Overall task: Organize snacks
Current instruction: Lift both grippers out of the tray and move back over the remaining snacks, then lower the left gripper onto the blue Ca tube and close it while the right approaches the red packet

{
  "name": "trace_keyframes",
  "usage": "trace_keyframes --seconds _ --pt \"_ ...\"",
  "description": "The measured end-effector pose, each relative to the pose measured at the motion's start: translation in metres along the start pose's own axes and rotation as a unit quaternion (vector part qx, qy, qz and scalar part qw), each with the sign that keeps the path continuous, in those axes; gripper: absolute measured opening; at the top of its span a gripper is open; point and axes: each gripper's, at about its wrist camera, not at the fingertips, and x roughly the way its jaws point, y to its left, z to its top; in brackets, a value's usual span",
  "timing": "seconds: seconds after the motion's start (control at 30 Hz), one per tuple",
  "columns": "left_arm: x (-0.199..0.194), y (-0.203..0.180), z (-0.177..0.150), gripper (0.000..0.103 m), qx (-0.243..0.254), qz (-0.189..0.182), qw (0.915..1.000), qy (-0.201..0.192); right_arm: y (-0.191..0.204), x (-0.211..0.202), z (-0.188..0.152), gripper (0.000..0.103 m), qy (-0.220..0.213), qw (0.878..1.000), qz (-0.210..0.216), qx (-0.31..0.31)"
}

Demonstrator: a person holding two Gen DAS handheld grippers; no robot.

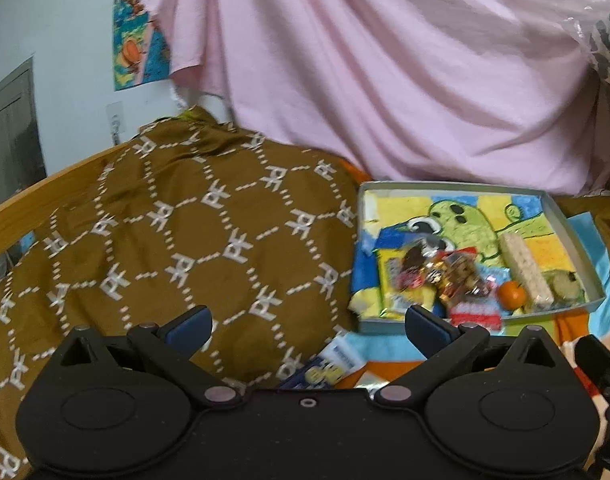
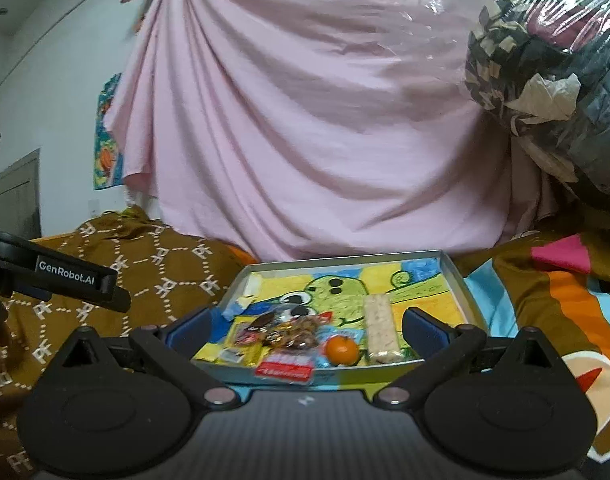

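We view a shallow grey cardboard tray lined with a bright cartoon drawing, resting on a bed beside a brown patterned fabric cover. The tray serves as the collecting place, so the snacks sit grouped along its near edge, touching or overlapping: a long pale rice-crisp bar in clear wrap, a small round orange fruit, a red-and-white flat packet, and a heap of dark glossy wrapped sweets. One blue-and-yellow packet lies outside the tray on the bedding, just below the left claw; we judge it the piece not yet sorted. Both claws stand released and hold nothing: the left over the loose packet, the right claw facing the tray's near rim. A pink draped sheet fills the background.
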Motion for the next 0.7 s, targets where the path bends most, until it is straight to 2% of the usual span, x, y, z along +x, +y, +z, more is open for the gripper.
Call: trace_keyframes --seconds 0.27,0.7 --pt "-0.013 0.031 -0.025 0.102 -0.004 0.014 0.9995 0.028 0.024 -0.023 -0.009 0.103 0.024 0.999 0.033 -0.009" --pt "-0.018 0.051 -0.073 0.102 0.015 0.021 0.9962 0.083 0.071 -0.041 -0.043 0.103 0.111 0.988 0.087 -0.057"
